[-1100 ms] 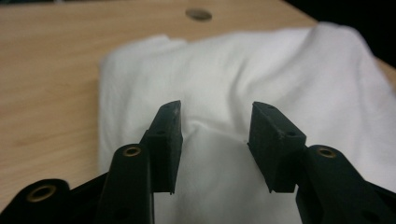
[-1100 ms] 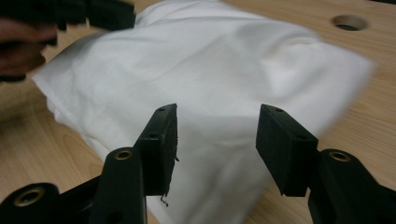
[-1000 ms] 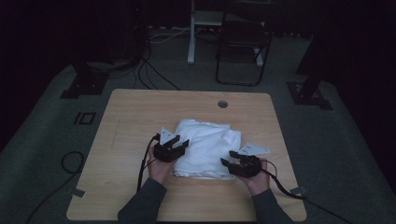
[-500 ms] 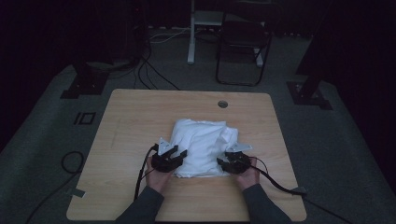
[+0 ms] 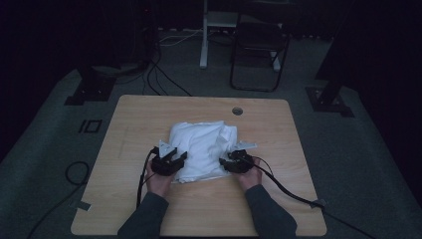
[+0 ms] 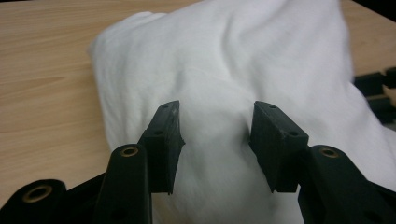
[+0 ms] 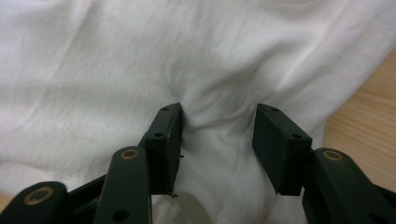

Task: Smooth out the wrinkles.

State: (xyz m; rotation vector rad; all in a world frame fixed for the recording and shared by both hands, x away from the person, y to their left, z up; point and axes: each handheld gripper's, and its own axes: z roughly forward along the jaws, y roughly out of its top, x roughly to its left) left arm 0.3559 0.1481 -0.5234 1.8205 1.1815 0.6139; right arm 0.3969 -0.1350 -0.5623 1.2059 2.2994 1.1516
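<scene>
A rumpled white cloth (image 5: 201, 142) lies bunched in the middle of the wooden table (image 5: 139, 119). My left gripper (image 5: 174, 157) rests on the cloth's near left corner. In the left gripper view the gripper (image 6: 215, 112) has its jaws about half apart, tips sunk into the cloth (image 6: 224, 56), a soft bulge between them. My right gripper (image 5: 230, 162) sits at the near right corner. Its jaws have just been closing a little, and in the right gripper view the gripper (image 7: 217, 112) stands with wrinkled cloth (image 7: 140, 56) between the jaws. The right gripper (image 6: 378, 91) also shows at the left gripper view's right edge.
A round cable hole (image 5: 237, 110) sits near the table's far edge. Beyond the table stand a dark chair (image 5: 256, 45) and a white post (image 5: 204, 35), with cables (image 5: 164, 74) on the floor. The right gripper's cable (image 5: 288, 189) trails across the table's near right corner.
The right hand has moved left and forward onto the cloth's near right corner. The left hand has shifted a little left and lower. The cloth looks more gathered between the two grippers.
</scene>
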